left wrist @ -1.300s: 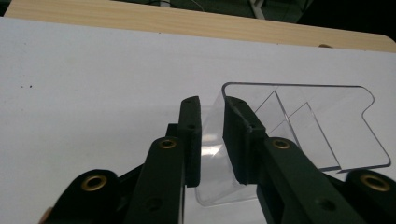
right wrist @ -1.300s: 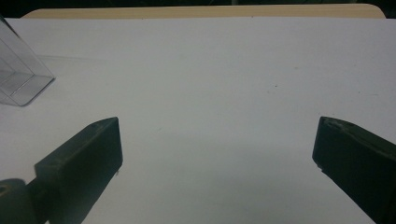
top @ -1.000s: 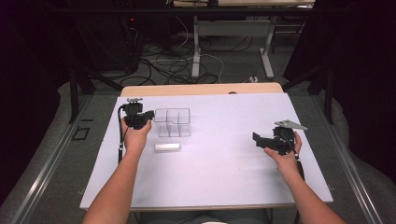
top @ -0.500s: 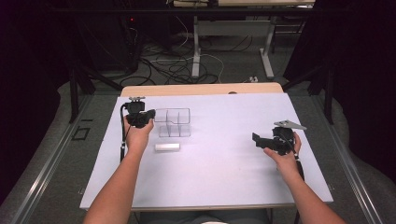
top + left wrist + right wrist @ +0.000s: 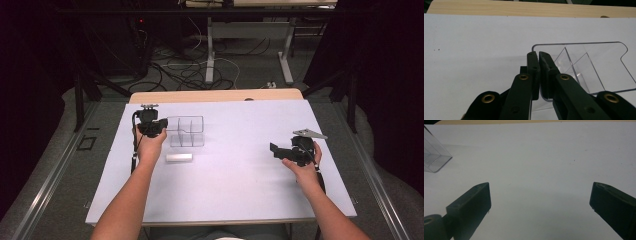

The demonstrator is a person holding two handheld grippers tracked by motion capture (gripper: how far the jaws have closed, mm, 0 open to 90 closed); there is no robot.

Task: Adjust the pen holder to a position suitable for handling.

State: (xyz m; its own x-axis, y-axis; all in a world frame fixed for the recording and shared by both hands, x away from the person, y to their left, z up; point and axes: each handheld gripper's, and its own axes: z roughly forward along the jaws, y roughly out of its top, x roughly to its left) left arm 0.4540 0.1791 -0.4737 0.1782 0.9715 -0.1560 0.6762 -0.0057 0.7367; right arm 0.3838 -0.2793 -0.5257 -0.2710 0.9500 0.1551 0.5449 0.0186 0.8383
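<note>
In the high view, your left gripper (image 5: 159, 127) sits left of centre, at the left end of a clear plastic organizer (image 5: 187, 131) on the white table (image 5: 235, 185). Your right gripper (image 5: 276, 149) rests at the right of the frame, well apart from the organizer. A small white bar (image 5: 179, 158) lies just below the organizer, near your left hand (image 5: 149, 146).

The left gripper view adds what the overhead cannot: the two black jaws are pressed together on the organizer's thin left wall, with the wall's curved top corner rising just above the tips. The clear dividers and compartments of the organizer (image 5: 584, 67) spread to the right of the jaws. A wooden strip (image 5: 524, 8) runs along the top edge.

In the right gripper view, your right gripper (image 5: 540, 195) has its jaws spread wide apart with bare white table between them. One corner of the organizer (image 5: 434, 157) shows at the upper left of that frame, far from the jaws.

Beyond the table, the high view shows cables (image 5: 190, 70) on the floor and metal desk legs (image 5: 210, 50). Nothing lies between either gripper and the organizer.
</note>
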